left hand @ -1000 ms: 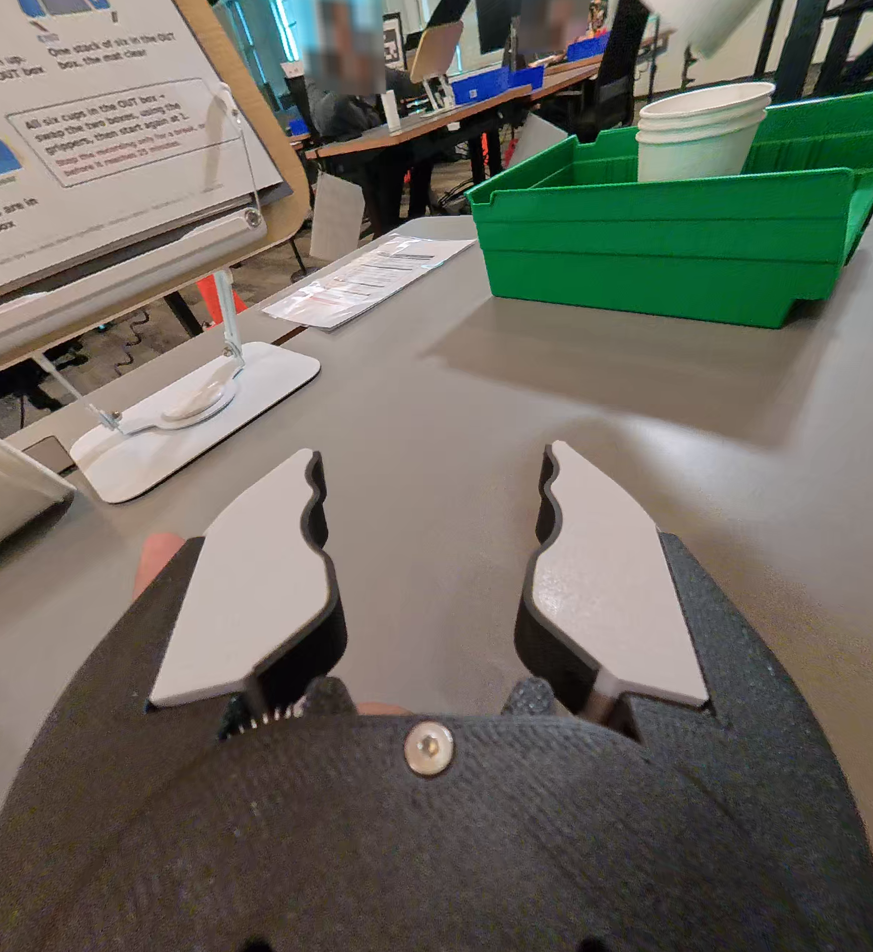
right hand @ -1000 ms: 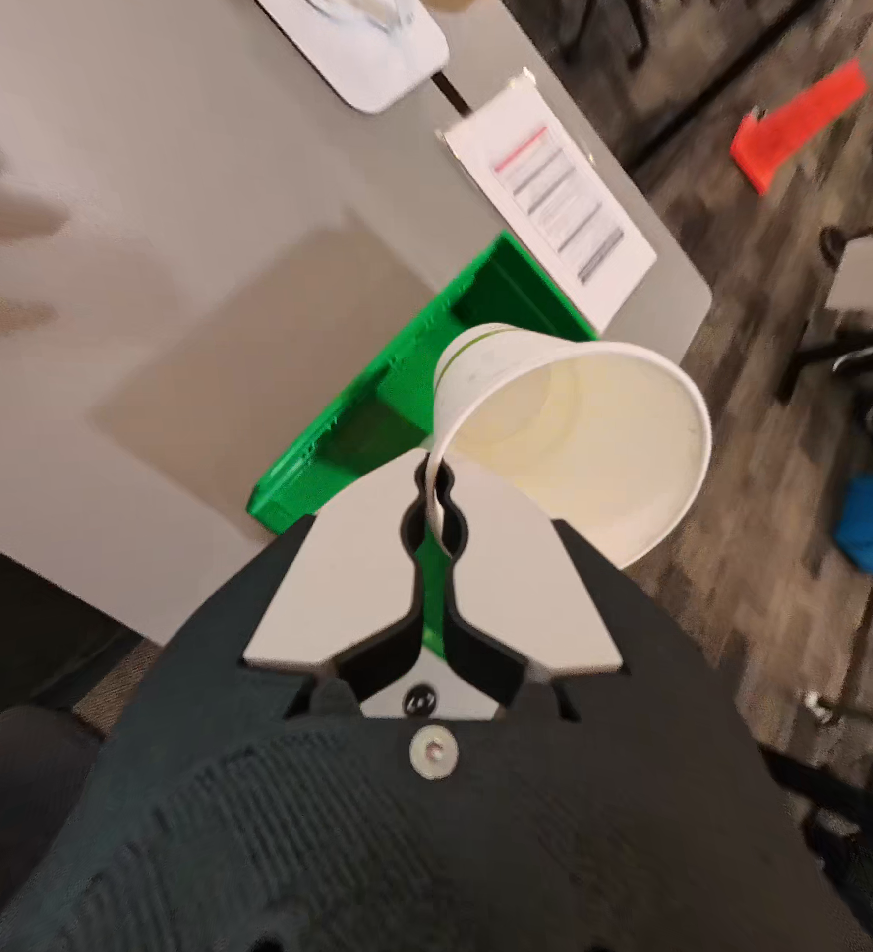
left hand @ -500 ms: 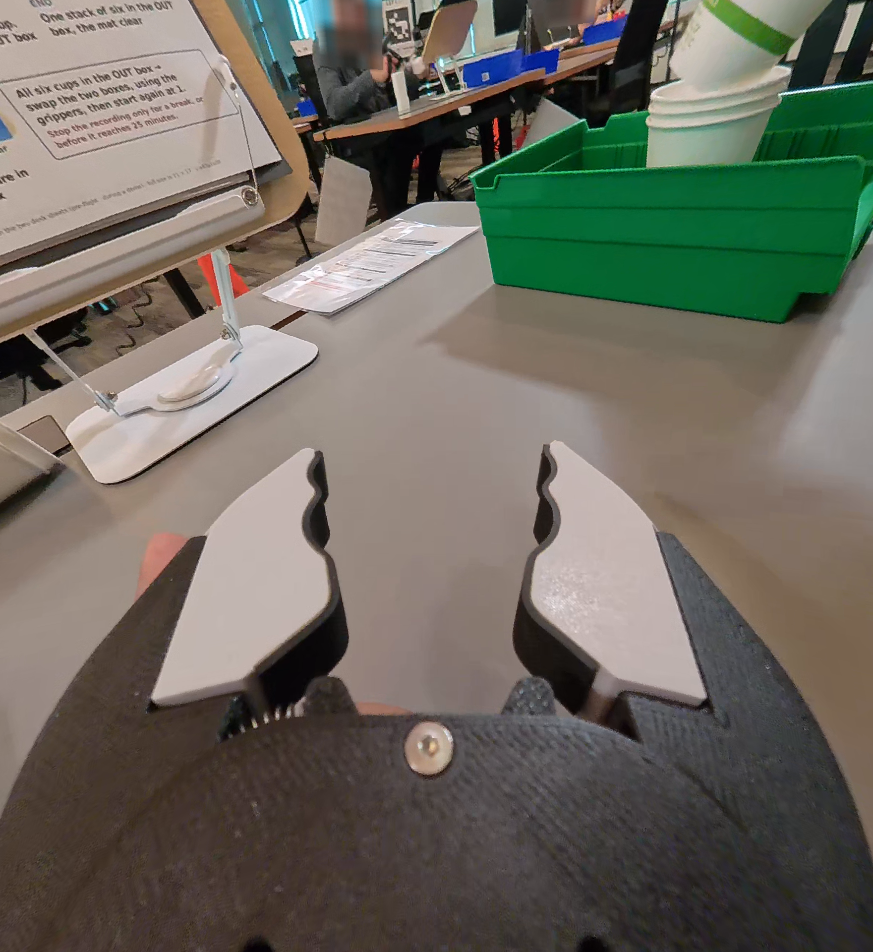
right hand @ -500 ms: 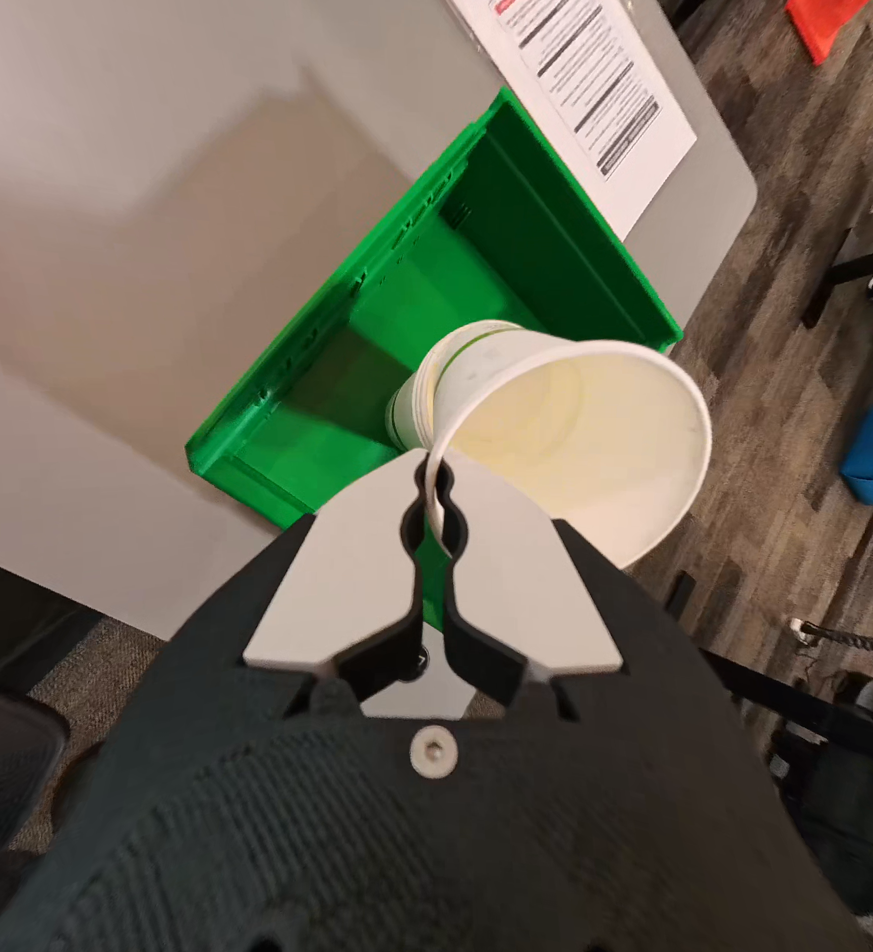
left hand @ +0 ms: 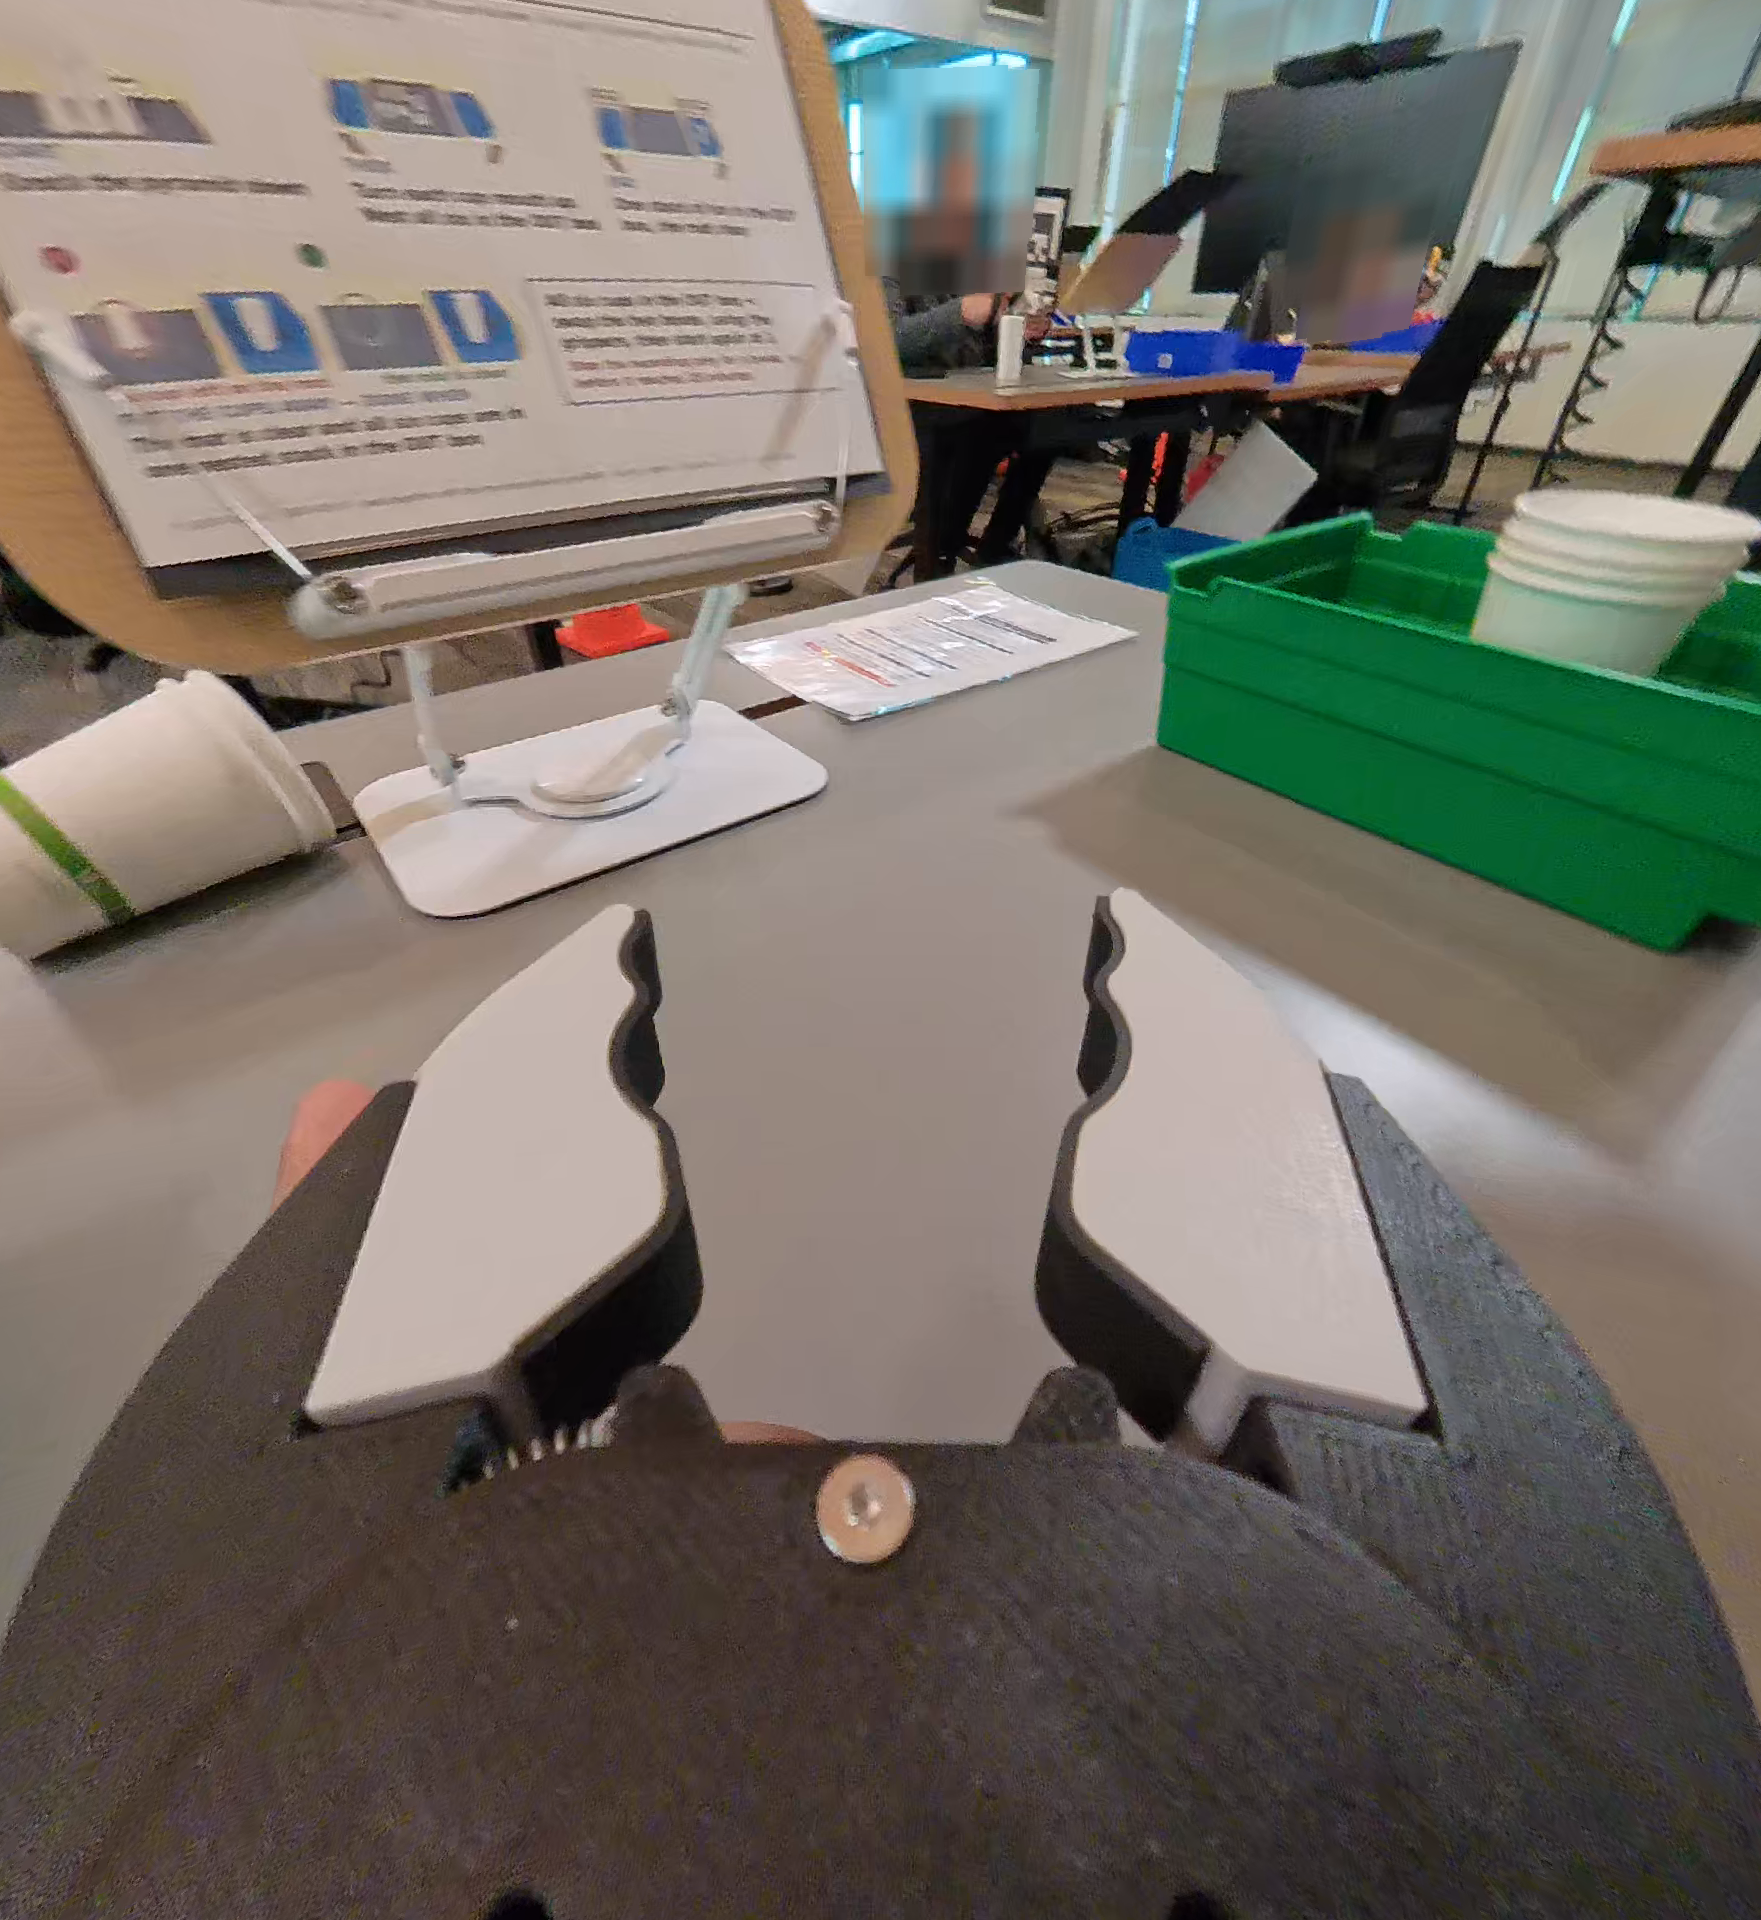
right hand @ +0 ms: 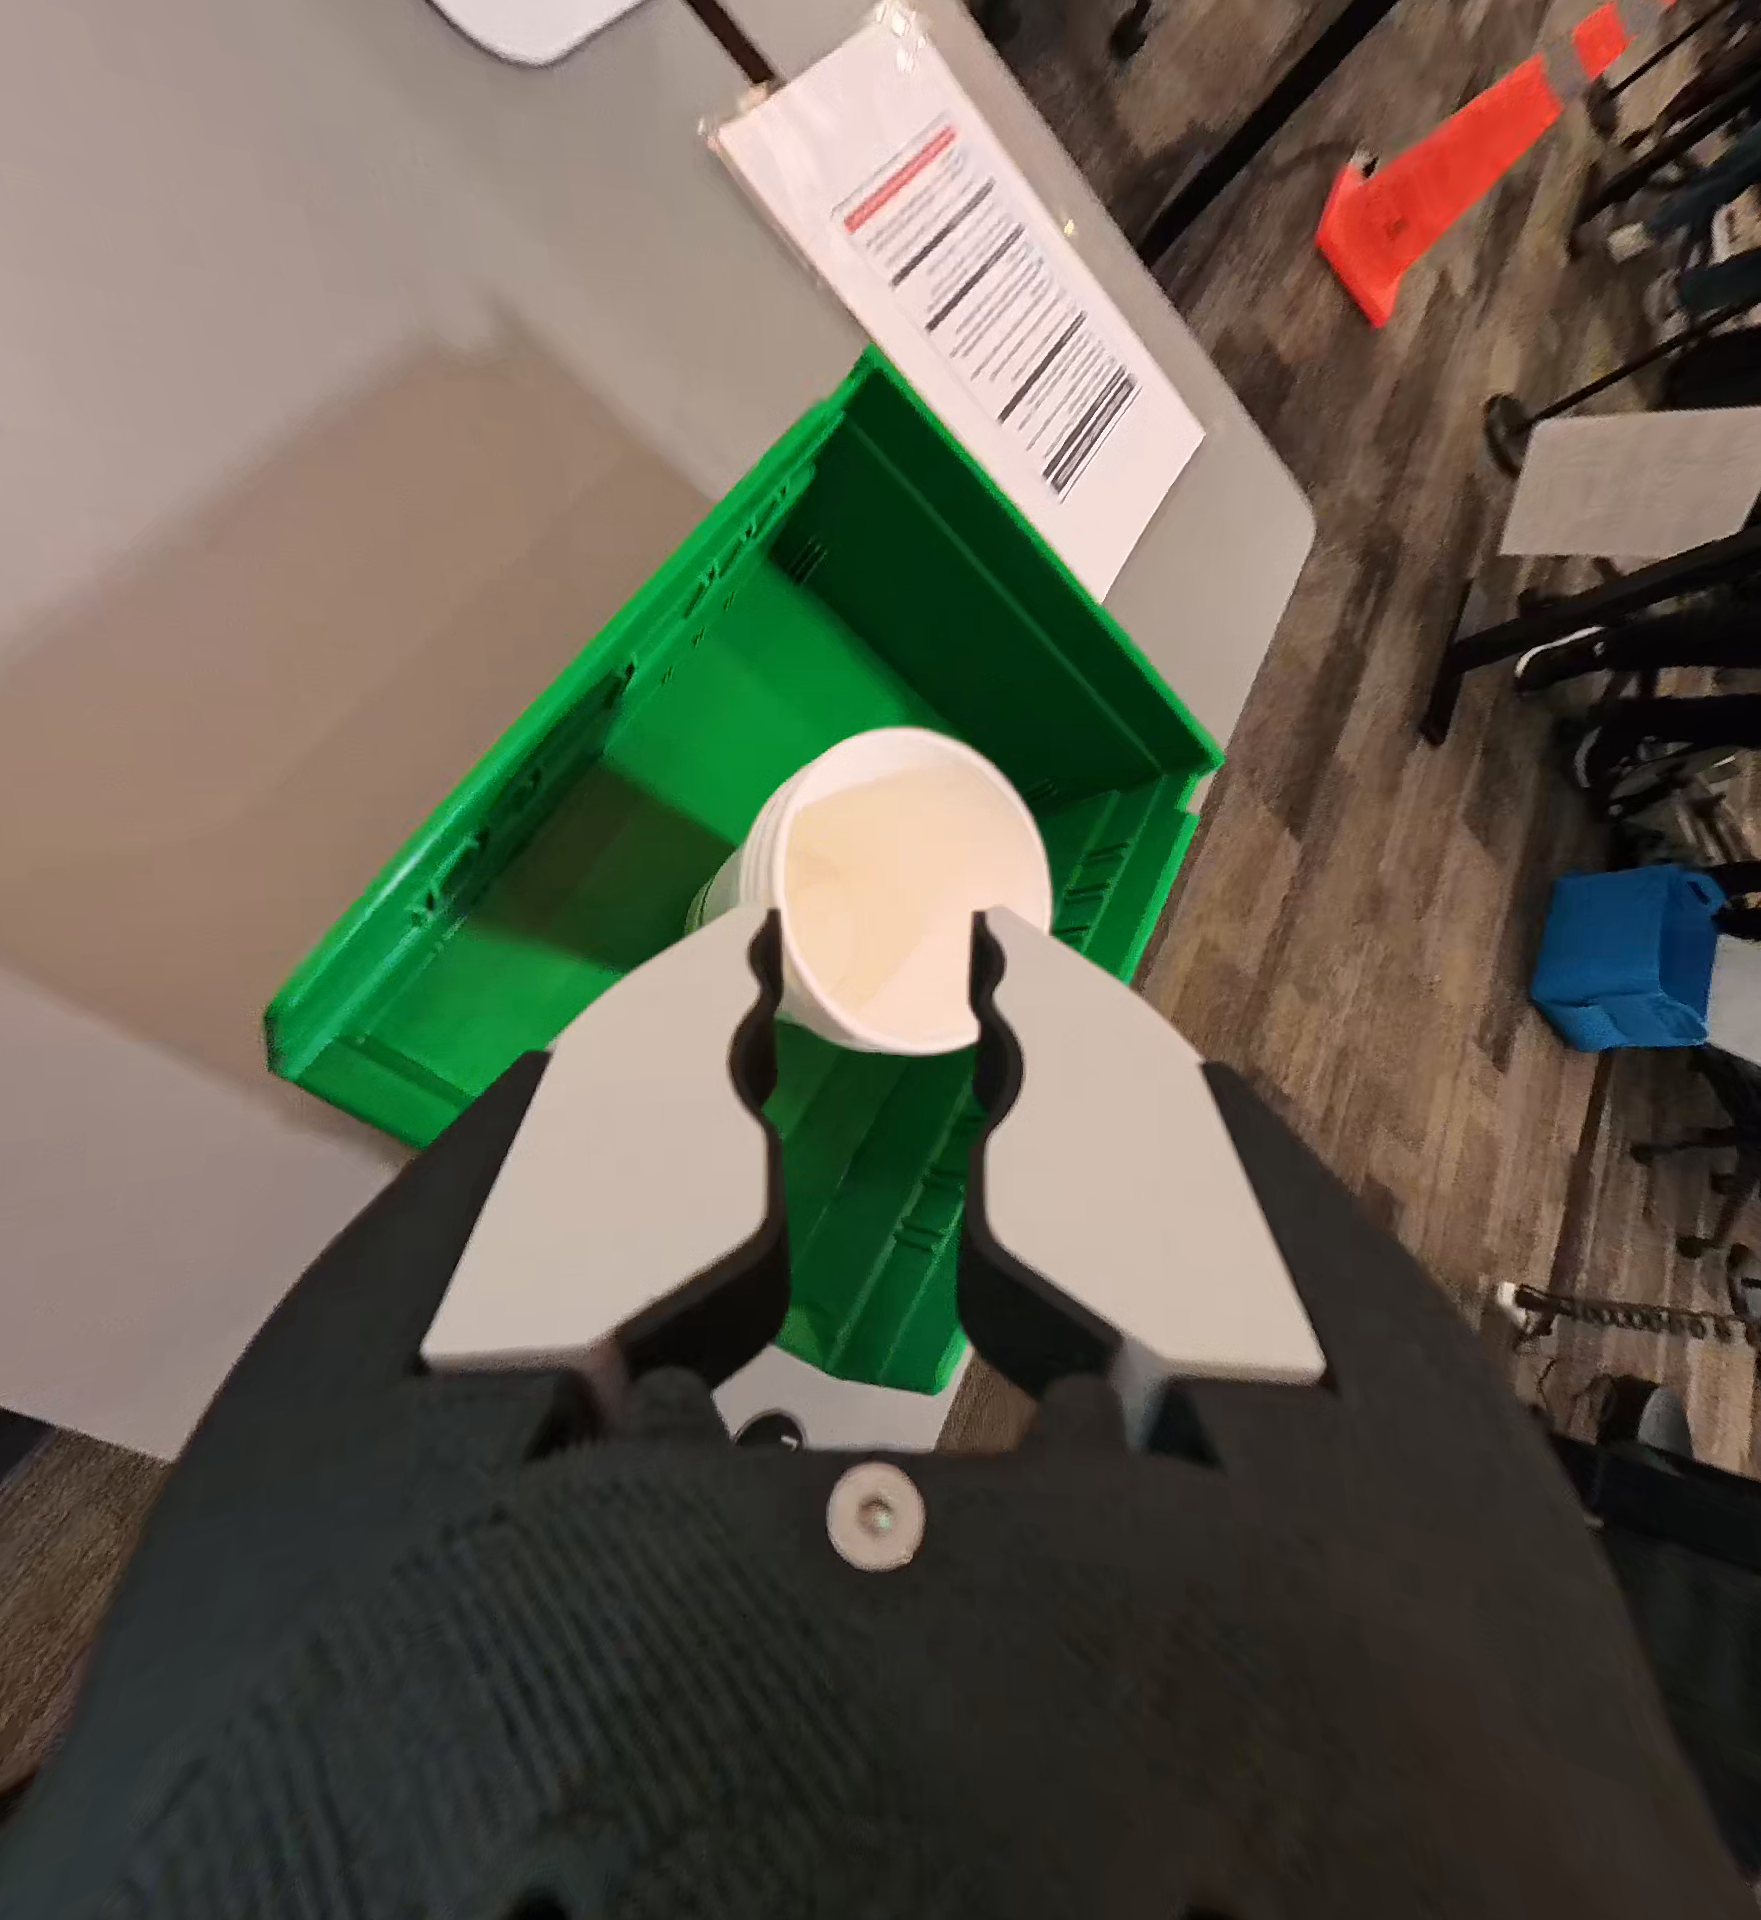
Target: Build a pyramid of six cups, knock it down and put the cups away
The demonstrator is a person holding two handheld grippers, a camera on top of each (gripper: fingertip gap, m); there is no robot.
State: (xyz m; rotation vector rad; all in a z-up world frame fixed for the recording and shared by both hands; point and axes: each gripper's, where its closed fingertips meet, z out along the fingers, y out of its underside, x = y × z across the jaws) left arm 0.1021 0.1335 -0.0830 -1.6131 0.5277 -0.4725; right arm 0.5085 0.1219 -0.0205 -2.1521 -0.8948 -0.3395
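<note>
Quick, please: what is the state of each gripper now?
Left gripper: open, empty, above the grey table.
Right gripper: open, above the cup stack.

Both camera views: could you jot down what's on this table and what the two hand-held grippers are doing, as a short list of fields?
left hand-held gripper: open, holds nothing, low over the grey table
right hand-held gripper: open, above the stack of paper cups
stack of paper cups: upright inside the green bin
lone paper cup: on its side at the table's left, green band
document stand: white base, holds an instruction sheet
printed sheet: flat, beside the bin
</note>
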